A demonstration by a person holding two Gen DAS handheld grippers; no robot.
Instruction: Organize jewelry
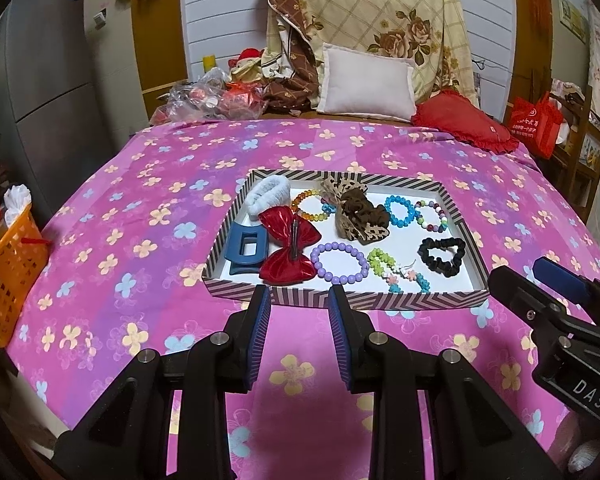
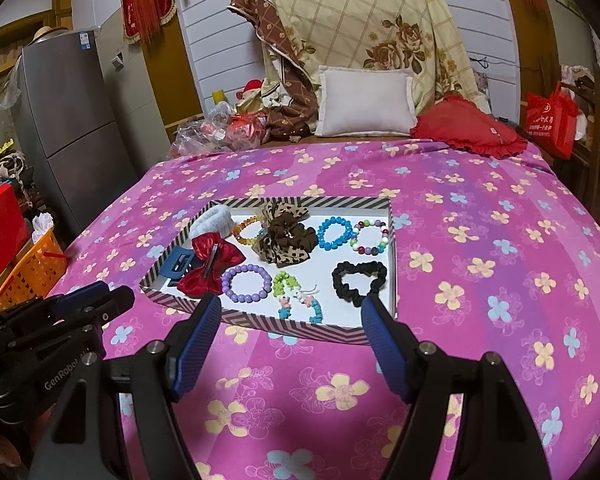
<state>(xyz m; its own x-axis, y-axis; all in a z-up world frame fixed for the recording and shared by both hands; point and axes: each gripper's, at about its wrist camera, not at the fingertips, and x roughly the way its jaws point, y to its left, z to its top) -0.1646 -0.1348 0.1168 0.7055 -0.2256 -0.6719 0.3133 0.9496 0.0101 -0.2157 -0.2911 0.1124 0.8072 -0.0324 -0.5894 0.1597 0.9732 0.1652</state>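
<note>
Jewelry and hair things all lie inside the striped tray (image 1: 342,300) on the pink bed (image 1: 140,216). Nothing is left out on the cover that I can see, so the job looks almost done or not yet begun; I cannot tell which.

In the tray, the red bow (image 1: 290,244) sits at 9 o'clock and lies over part of the blue hair clip (image 1: 244,250). The purple bracelet (image 1: 339,263) is at 6 o'clock, near the front wall. The brown scrunchie (image 1: 358,210) is in the middle. The blue bracelet (image 1: 400,211) is at 1 o'clock. The black scrunchie (image 1: 443,256) is at 4 o'clock.

The left claw (image 1: 299,294) is a little open and holds nothing. It hangs just in front of the tray's near wall. The right claw (image 2: 290,306) is wide open and empty too, also by the near wall.

If sorting is left, the bow on the clip may need moving first.
</note>
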